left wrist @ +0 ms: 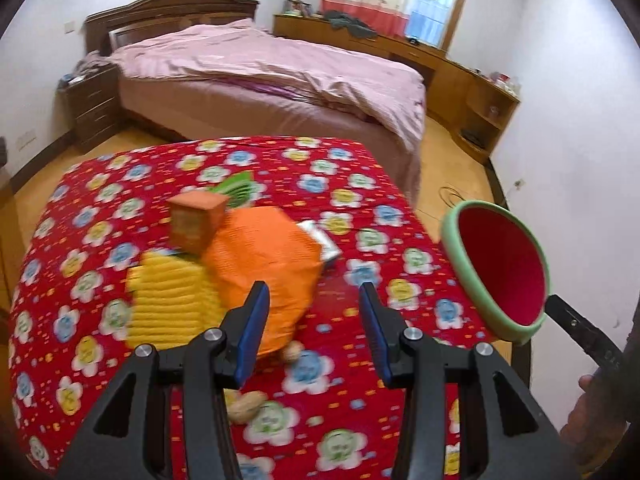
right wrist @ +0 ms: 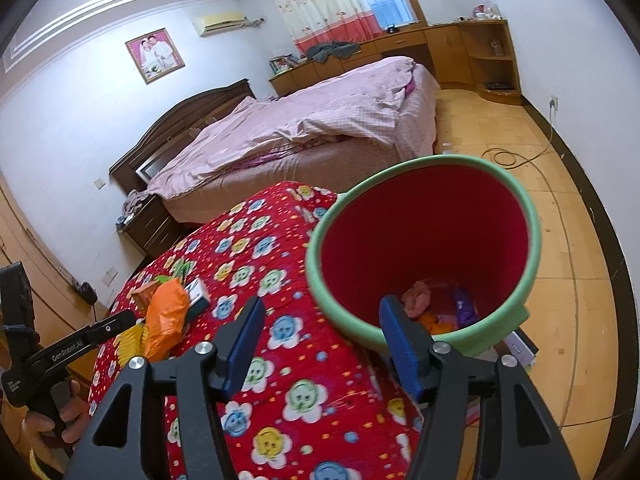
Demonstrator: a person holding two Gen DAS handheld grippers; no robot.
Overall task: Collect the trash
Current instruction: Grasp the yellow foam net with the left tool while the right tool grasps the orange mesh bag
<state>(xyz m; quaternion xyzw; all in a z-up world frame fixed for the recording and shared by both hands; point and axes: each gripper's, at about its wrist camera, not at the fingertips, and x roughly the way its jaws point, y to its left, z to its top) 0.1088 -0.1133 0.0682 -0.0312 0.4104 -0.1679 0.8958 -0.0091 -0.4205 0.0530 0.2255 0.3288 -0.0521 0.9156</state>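
Bin [right wrist: 424,248], lower right of the right-wrist frame beside the worktop [right wrist: 280,360], likely sits there to catch trash; right hand-held gripper [right wrist: 320,344] spread, empty; left hand-held gripper [left wrist: 316,332] spread over blurred orange bag [left wrist: 264,264], mid-frame, nothing gripped.

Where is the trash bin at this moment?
The bin, red inside with a green rim, stands at the right edge of the red flowered blanket, just beyond the right tongs; the left wrist view shows it far right.
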